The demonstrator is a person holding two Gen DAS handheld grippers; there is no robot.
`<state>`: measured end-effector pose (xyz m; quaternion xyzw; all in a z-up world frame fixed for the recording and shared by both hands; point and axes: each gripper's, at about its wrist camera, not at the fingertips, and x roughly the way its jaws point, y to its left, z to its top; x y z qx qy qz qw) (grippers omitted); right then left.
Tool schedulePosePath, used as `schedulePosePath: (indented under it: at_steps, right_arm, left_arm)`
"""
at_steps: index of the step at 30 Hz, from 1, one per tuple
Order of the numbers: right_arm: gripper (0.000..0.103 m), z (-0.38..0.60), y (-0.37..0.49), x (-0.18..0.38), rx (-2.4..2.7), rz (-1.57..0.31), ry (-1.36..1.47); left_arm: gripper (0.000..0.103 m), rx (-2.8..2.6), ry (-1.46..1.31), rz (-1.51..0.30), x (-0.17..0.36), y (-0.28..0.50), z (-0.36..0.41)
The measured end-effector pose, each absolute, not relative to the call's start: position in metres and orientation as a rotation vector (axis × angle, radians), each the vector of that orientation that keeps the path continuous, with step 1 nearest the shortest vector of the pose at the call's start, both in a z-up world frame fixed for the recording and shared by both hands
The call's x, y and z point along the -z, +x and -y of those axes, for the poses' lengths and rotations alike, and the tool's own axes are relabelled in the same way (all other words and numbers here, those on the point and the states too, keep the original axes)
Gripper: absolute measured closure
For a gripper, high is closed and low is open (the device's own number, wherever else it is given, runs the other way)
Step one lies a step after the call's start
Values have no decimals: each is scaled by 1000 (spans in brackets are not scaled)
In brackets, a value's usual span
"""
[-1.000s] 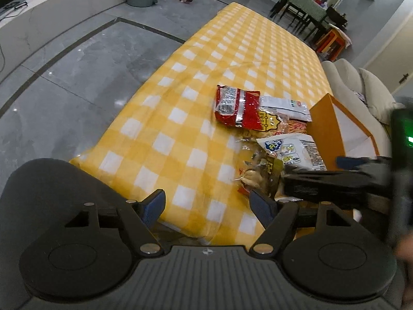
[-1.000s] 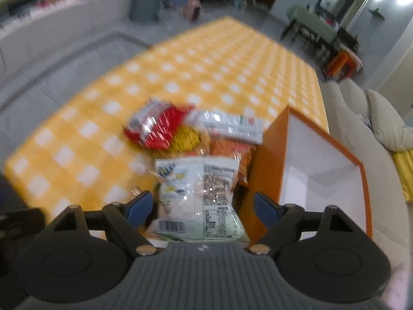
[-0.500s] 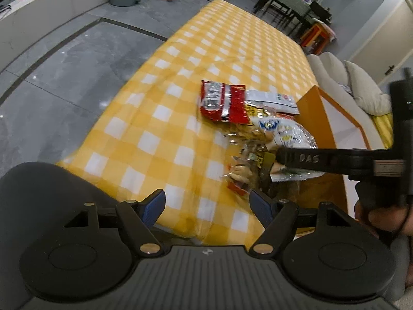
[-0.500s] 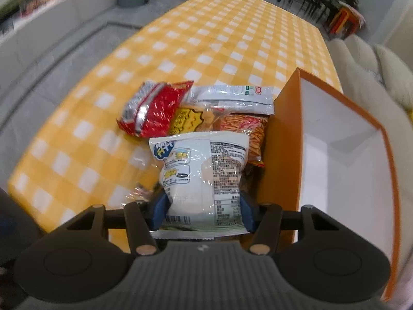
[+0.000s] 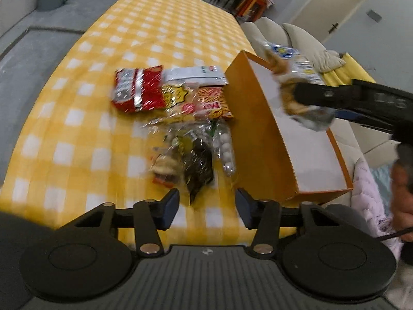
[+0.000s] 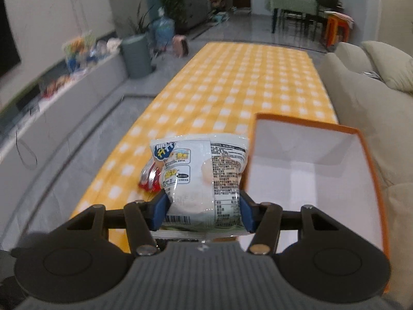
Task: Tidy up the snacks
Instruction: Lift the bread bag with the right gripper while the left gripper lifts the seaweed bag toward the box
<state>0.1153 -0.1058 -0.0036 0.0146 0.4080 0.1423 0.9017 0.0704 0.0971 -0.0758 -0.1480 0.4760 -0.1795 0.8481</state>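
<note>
Holding the white snack bag (image 6: 204,178) pinched at its lower end in my right gripper (image 6: 204,213), lifted beside the orange box (image 6: 369,180); it's light, puffy, crinkly film, so grip the sealed edge. Left gripper (image 5: 205,208) is closing, nothing between its fingers, above the clear packet (image 5: 191,155) on the bench (image 5: 77,142).

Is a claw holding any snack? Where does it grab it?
The right claw pinches the white bag by its bottom end. The left claw is closing with nothing in it.

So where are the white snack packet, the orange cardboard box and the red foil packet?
White snack packet (image 6: 204,178): right wrist view, printed front.
Orange cardboard box (image 5: 254,139): left wrist view, outer side wall.
Red foil packet (image 5: 138,89): left wrist view, middle.
</note>
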Motion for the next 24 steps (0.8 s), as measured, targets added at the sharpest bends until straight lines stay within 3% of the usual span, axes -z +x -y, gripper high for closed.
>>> schedulePosePath:
  at_steps: [8,17,22,24]
  right_arm:
    - [47,160,106,3,-259,-796,121]
    - [47,186,108,9,-247,-786,165]
    - [47,189,110,16,-253,-803,191]
    - [48,189,112,18,-251,-810,192]
  left_arm:
    - [55,357,-91,-1020,97,88,-55]
    - [55,316,-7,-981,120,105,-41]
    - [44,331,11,-950,126,112,-37]
    - [27,358,72,-934,129,110,-29]
